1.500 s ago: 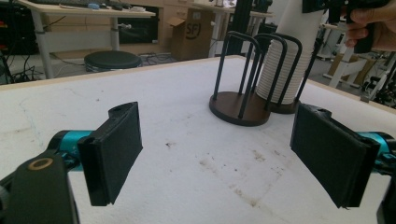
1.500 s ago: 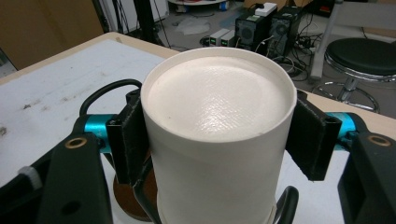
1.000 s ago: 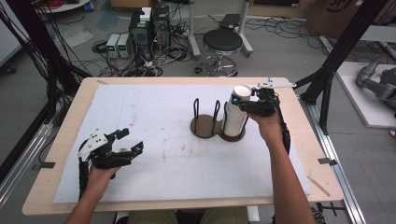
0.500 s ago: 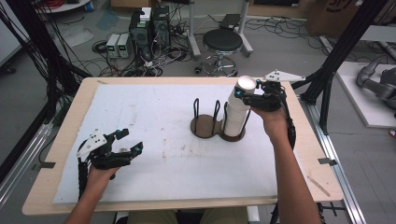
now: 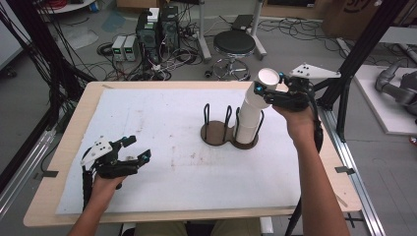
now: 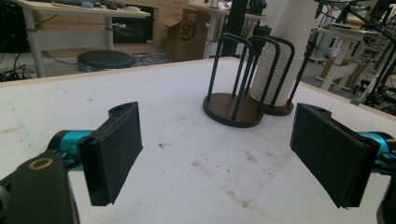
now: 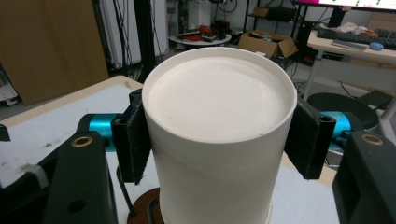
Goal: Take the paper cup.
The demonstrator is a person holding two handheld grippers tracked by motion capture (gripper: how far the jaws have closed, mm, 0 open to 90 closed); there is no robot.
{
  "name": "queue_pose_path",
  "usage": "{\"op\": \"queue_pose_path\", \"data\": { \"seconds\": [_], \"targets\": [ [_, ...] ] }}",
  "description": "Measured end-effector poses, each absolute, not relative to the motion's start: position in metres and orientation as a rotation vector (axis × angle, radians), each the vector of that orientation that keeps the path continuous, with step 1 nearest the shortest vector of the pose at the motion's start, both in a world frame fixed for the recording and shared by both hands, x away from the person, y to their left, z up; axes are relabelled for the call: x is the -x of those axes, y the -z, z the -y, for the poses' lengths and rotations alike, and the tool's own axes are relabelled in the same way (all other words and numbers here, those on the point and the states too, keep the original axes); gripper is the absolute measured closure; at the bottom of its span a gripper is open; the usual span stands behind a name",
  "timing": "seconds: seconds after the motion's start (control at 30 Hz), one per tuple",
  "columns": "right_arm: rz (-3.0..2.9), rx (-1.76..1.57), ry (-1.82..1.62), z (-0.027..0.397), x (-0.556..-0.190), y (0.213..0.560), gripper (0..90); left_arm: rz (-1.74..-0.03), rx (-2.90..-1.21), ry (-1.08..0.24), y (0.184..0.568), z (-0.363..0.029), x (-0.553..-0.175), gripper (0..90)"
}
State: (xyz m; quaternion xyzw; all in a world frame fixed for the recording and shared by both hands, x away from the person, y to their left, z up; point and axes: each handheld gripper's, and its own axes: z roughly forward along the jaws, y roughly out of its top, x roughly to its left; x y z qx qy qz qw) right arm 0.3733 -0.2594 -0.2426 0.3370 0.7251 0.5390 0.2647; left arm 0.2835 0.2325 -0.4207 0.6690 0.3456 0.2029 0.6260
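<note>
Right gripper (image 5: 265, 92) clamped on the top of the cup stack (image 5: 252, 114), jaws pressed to either side just under the bottom-up end cup. Higher now than a second ago: gripper and top cup risen clear above the rack (image 5: 229, 132), stack stretched taller and leaning a touch toward the hand. Lower cups seated in the rack's right ring, between the black wire posts. Reads as a lift in progress, pulling one cup or a few off the pile; how many are coming away cannot be told from here.

In the right gripper view, pads (image 7: 132, 140) flat against the white wall of the stack (image 7: 217, 140), grip square and centred, rim well above the jaws.

Left gripper (image 5: 132, 156) parked low at the near left of the table (image 5: 64, 142), unmoved across the last second, jaws spread wide and holding nothing. Left gripper view looking across the stained white mat (image 6: 163, 116) at the rack (image 6: 243, 79), left ring empty, stack (image 6: 280, 65) behind the posts of the right.

In the way: the wire posts hugging the stack, so a straight pull upward looks wise; a sideways drag could snag them or tip the rack. Nested cups may cling and come up together. Stool (image 5: 234, 45) and cables on the floor beyond, no concern.
</note>
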Motion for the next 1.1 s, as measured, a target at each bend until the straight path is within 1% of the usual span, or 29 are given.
{"op": "queue_pose_path", "data": {
  "seconds": [0.23, 0.37, 0.57, 0.73, 0.87, 1.1],
  "targets": [
    [-1.979, -0.862, -1.485, 0.257, -0.356, 0.236, 33.8, -0.786, -1.528, -0.461, 0.421, -0.232, -0.283, 16.5],
    [-2.017, -0.819, -1.518, 0.253, -0.342, 0.239, 33.8, -0.779, -1.529, -0.446, 0.421, -0.23, -0.283, 16.5],
    [-2.096, -0.763, -1.553, 0.248, -0.322, 0.258, 33.7, -0.752, -1.533, -0.438, 0.421, -0.229, -0.282, 16.5],
    [-2.161, -0.743, -1.561, 0.244, -0.31, 0.277, 33.6, -0.723, -1.534, -0.397, 0.422, -0.226, -0.282, 16.5],
    [-2.195, -0.728, -1.558, 0.243, -0.304, 0.291, 33.6, -0.678, -1.554, -0.383, 0.422, -0.223, -0.282, 16.5],
    [-2.242, -0.711, -1.544, 0.239, -0.301, 0.31, 33.6, -0.668, -1.554, -0.382, 0.422, -0.223, -0.28, 16.5]
  ]
}}
